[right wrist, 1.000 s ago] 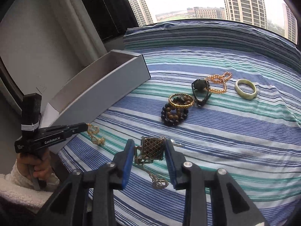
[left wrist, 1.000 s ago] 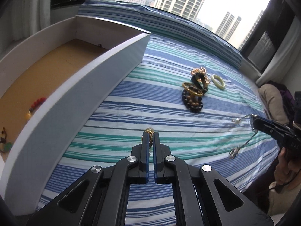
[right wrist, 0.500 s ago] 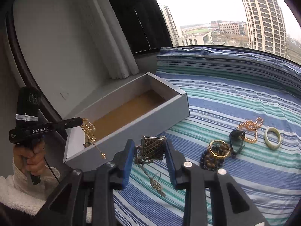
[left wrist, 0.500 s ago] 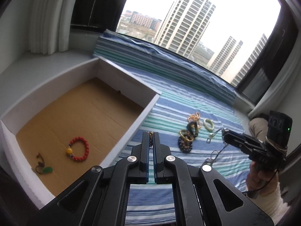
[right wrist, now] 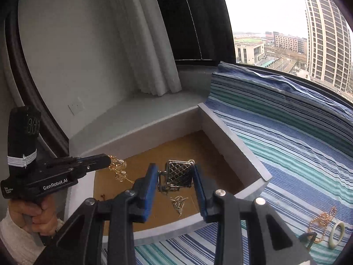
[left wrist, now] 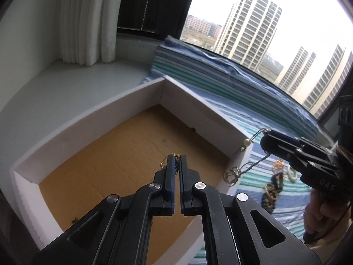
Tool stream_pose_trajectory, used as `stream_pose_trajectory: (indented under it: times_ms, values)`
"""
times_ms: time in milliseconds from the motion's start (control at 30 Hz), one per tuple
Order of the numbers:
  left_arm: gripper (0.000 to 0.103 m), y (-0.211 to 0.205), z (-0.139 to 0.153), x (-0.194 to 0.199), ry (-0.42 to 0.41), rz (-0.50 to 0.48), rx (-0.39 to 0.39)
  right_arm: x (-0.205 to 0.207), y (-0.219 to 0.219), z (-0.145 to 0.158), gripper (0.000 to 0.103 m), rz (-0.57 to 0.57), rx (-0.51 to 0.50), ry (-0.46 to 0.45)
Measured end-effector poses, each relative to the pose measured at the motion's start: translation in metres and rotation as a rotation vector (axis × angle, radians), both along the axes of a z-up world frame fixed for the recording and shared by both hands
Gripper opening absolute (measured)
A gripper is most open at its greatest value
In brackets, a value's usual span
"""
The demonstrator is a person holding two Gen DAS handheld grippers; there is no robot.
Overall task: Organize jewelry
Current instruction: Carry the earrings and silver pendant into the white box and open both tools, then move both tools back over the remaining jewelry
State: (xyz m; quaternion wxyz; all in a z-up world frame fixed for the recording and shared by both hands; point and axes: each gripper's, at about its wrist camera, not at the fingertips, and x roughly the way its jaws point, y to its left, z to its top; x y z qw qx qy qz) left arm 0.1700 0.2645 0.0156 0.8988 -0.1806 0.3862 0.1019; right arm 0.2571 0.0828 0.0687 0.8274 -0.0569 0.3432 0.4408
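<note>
The jewelry is partly in the air now: two pieces are hanging from the grippers over the white box (left wrist: 123, 108), and the others are lying on the striped cloth (right wrist: 297, 145).

The left gripper (left wrist: 175, 163) is clenching a gold chain (right wrist: 118, 167) between its narrow jaws. In the right wrist view the chain is dangling at about 9 o'clock, above the brown floor of the box, so I judge that a drop from here would land inside.

The right gripper (right wrist: 177, 176) is grasping a dark lattice pendant (right wrist: 179, 173) by its two sides, and the thin silver chain (right wrist: 179, 203) of it is hanging down in a small knot. In the left wrist view the silver chain is falling at about 3 o'clock, close to the near corner of the box; whether it is touching the wall, I cannot tell. The loose tail could catch on the rim, so I think this gripper needs to go further in before it opens.

At 4 o'clock in the right wrist view, well apart from the box, a pale green bangle (right wrist: 336, 234), an orange bead string (right wrist: 322, 220) and a dark piece (right wrist: 308, 237) are waiting on the cloth.
</note>
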Motion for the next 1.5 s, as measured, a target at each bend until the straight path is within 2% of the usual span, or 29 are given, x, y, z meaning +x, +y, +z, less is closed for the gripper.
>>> stream_pose_trajectory:
  times_ms: [133,200,233,267,367,400,467,533,700,833,1000,1167,1300,1500]
  values:
    - [0.005,0.005,-0.034,0.016,0.061,0.023,0.021,0.015,0.032,-0.032,0.034,-0.017,-0.08,0.009]
    - [0.025,0.006,-0.042,0.017,0.099,0.051,0.053,0.019,0.034,-0.041,0.036,-0.028,-0.085,0.034]
    - [0.045,0.007,-0.043,0.013,0.099,0.059,0.061,0.018,0.031,-0.041,0.04,-0.042,-0.075,0.045]
    - [0.06,0.006,-0.04,0.006,0.083,0.065,0.068,0.017,0.026,-0.04,0.043,-0.053,-0.059,0.053]
    - [0.075,-0.001,-0.026,-0.015,0.038,0.073,0.106,0.007,0.003,-0.024,0.045,-0.078,-0.021,0.034]
    - [0.077,-0.004,-0.021,-0.023,0.028,0.07,0.115,0.002,-0.006,-0.017,0.047,-0.082,-0.009,0.021]
    - [0.086,-0.014,-0.014,-0.037,0.008,0.056,0.125,-0.01,-0.028,-0.006,0.059,-0.097,0.01,-0.004]
    - [0.09,-0.03,-0.011,-0.049,-0.006,0.036,0.131,-0.021,-0.049,-0.003,0.067,-0.128,0.001,-0.017]
    - [0.091,-0.085,-0.016,-0.073,-0.014,-0.059,0.136,-0.052,-0.097,-0.021,0.067,-0.186,-0.072,-0.032]
    - [0.091,-0.129,-0.026,-0.085,-0.015,-0.124,0.108,-0.084,-0.139,-0.046,0.067,-0.227,-0.118,-0.054]
    - [0.092,-0.18,-0.049,-0.093,0.018,-0.216,0.064,-0.122,-0.202,-0.073,0.067,-0.359,-0.144,-0.078]
    - [0.092,-0.228,-0.077,-0.1,0.108,-0.325,0.087,-0.146,-0.259,-0.104,0.067,-0.491,-0.169,-0.049]
    - [0.092,-0.25,-0.097,-0.107,0.156,-0.366,0.087,-0.166,-0.296,-0.127,0.067,-0.584,-0.194,-0.019]
    - [0.092,-0.267,-0.104,-0.11,0.178,-0.396,0.093,-0.182,-0.319,-0.154,0.067,-0.629,-0.179,0.056]
